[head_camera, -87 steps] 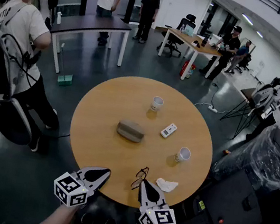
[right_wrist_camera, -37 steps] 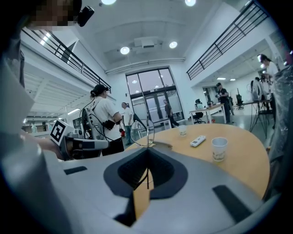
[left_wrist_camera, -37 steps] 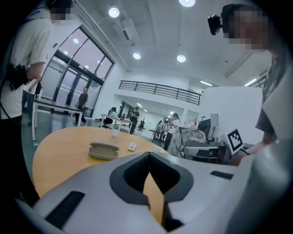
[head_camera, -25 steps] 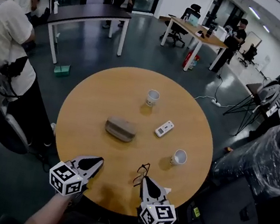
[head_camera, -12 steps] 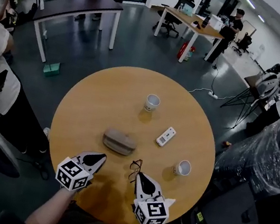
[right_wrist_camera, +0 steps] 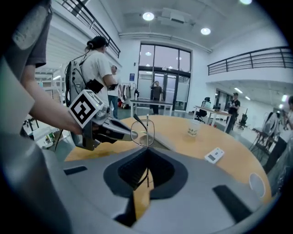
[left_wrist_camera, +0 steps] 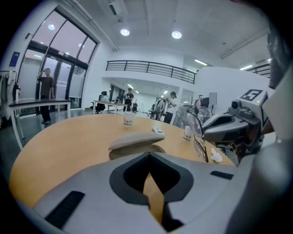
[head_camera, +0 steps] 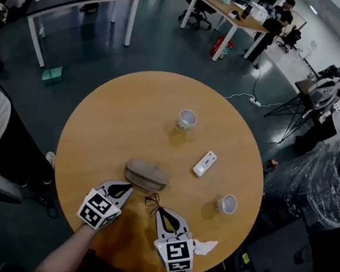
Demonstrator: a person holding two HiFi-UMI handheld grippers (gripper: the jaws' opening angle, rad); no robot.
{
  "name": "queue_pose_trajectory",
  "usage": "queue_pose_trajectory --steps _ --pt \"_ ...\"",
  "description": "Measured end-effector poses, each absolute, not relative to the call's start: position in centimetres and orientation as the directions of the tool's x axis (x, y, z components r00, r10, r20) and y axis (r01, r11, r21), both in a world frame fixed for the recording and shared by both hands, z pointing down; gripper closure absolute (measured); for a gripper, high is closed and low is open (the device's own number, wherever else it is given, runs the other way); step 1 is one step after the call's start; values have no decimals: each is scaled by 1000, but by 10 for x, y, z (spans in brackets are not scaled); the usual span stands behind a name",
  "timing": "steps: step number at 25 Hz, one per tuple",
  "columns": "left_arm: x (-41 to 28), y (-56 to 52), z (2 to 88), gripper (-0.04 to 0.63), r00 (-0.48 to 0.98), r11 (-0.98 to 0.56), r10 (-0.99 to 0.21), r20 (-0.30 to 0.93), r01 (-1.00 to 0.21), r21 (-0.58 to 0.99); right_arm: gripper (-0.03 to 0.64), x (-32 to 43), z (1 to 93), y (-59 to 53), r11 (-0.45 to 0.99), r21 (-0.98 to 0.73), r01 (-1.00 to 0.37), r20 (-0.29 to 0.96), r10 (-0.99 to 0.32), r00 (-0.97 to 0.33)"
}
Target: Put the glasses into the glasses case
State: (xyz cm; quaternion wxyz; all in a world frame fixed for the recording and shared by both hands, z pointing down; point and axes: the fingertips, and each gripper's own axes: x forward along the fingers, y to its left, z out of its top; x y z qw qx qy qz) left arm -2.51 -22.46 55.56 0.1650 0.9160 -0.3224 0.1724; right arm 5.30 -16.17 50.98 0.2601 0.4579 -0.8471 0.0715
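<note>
While gripping glasses [head_camera: 151,199], the right tool [head_camera: 158,211] bears a square marker [head_camera: 175,252].

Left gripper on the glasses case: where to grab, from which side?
Probably its left end, across the narrow width, coming from the near side where the left gripper sits. The glasses case lies closed and flat, long axis across the table, so the short span fits the jaws; those are shut and must open first.
</note>
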Motion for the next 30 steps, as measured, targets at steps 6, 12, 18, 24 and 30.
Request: queue_pose_trajectory --steps 6,12,18,24,30 --pt "-25 -240 574 589 754 -741 -500 425 -627 241 624 46 530 -177 610 143 -779 574 -692 -437" --pt "-27 -249 581 589 771 -746 -479 420 -609 268 624 40 549 -188 653 173 -737 641 -642 -420" --pt "-23 -250 591 589 775 -752 -459 434 -599 275 624 42 565 -196 707 285 -647 725 -600 -337" --pt "-18 -257 593 589 766 -737 -471 437 -614 283 624 46 572 -206 746 346 -569 772 -571 -278" --pt "-18 -260 597 589 756 -730 -471 454 -623 282 624 49 576 -219 749 349 -563 795 -555 -246"
